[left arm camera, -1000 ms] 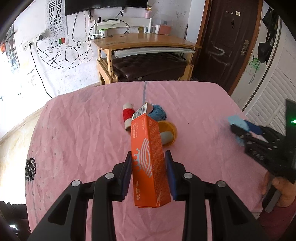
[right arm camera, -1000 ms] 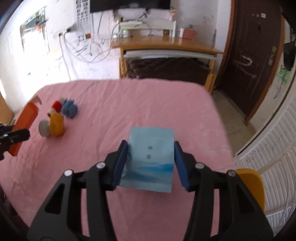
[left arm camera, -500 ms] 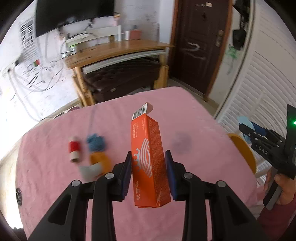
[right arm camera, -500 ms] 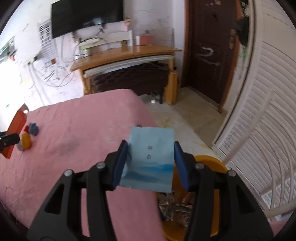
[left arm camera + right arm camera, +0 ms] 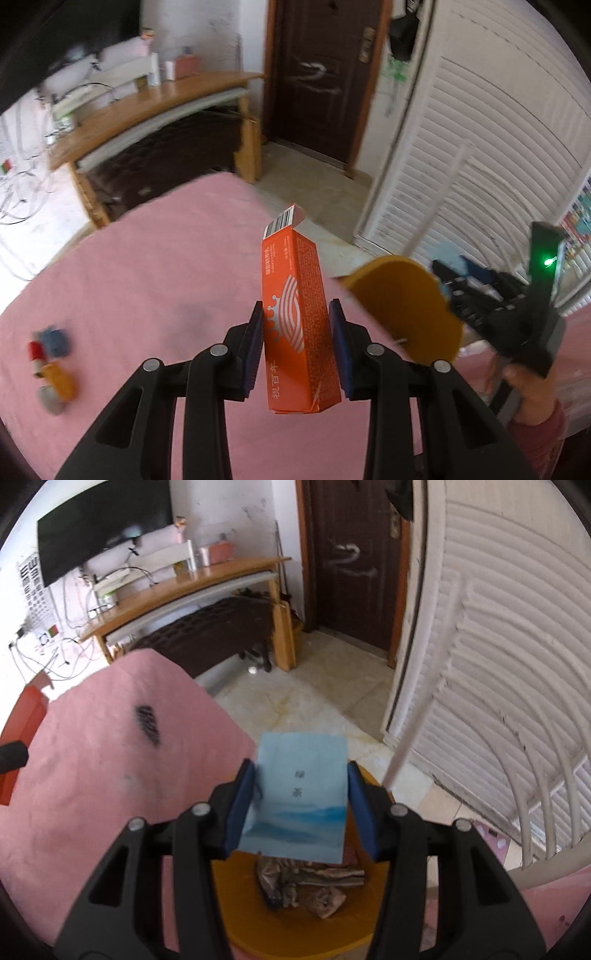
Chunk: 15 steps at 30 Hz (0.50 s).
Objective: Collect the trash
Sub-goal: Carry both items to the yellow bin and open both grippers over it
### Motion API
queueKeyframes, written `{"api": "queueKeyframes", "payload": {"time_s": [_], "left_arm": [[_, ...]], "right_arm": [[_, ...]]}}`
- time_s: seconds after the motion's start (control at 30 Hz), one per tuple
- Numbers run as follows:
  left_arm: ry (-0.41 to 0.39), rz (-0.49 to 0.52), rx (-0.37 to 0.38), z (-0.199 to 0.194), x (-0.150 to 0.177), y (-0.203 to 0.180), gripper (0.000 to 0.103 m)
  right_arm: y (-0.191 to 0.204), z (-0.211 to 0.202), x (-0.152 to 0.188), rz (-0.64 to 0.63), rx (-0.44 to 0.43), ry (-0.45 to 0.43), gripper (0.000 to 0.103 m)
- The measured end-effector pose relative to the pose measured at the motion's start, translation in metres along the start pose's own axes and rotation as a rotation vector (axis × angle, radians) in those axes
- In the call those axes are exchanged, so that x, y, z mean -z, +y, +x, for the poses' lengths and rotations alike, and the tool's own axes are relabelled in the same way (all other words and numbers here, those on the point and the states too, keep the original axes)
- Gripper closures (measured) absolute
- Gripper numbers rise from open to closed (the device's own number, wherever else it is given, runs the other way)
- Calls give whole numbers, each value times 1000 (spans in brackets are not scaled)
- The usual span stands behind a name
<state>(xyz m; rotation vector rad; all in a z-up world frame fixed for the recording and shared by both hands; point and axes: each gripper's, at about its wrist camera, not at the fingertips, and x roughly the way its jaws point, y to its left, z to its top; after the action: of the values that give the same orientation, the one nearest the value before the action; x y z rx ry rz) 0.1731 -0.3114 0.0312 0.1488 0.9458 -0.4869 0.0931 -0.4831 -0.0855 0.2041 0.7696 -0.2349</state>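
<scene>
Pink-clothed table (image 5: 147,280): left gripper (image 5: 297,334) fingers clamp orange box (image 5: 297,325) reading "视百年"; right gripper (image 5: 301,806) fingers clamp blue "绿茶" packet (image 5: 299,797).

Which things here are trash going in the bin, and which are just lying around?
For the job:
- tall orange cardboard box, in the left claw
- pale blue paper packet, in the right claw
- round yellow bin

Lying about:
- small red, blue and orange toys on the pink tablecloth
</scene>
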Motion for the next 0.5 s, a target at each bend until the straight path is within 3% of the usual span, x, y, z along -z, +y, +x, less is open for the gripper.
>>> {"api": "queueKeyframes", "payload": {"time_s": [0.4, 0.5], "left_arm": [[98, 53, 66, 65, -18, -79, 73], [116, 60, 69, 76, -16, -88, 73]], "right_arm": [[-47, 46, 24, 123, -36, 99, 53], [-56, 49, 27, 146, -31, 109, 44]]}}
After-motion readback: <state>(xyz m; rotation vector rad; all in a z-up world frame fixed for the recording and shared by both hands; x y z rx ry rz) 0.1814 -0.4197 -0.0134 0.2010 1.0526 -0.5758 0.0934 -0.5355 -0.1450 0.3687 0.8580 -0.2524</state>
